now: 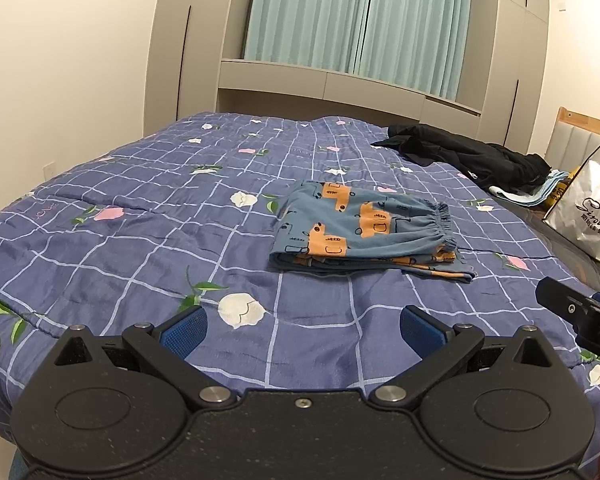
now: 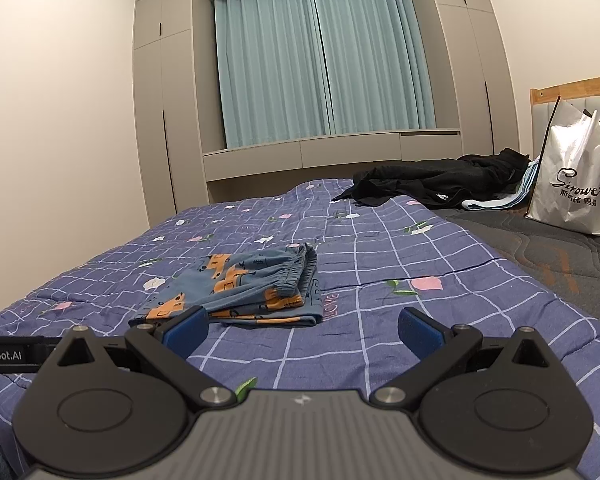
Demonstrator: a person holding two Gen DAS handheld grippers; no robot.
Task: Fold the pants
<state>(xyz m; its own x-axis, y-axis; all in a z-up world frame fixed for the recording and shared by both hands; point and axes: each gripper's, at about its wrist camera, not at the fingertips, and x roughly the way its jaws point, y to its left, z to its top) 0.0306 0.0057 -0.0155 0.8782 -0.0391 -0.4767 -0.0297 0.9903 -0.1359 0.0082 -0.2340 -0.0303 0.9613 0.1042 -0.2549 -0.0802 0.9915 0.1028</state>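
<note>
Blue pants with orange car prints (image 1: 364,232) lie folded into a compact rectangle on the purple checked quilt (image 1: 140,216), elastic waistband toward the right. My left gripper (image 1: 302,330) hovers open over the quilt, a short way in front of the pants, with nothing between its blue pads. In the right wrist view the same folded pants (image 2: 244,288) lie ahead and left of my right gripper (image 2: 302,330), which is open and empty too. The right gripper's black body (image 1: 580,316) shows at the right edge of the left wrist view.
A heap of black clothing (image 1: 468,156) lies at the far right of the bed over a light blue towel (image 1: 540,192). A white shopping bag (image 2: 580,180) stands by the wooden headboard (image 2: 572,88). Grey wardrobes and teal curtains (image 2: 324,60) line the far wall.
</note>
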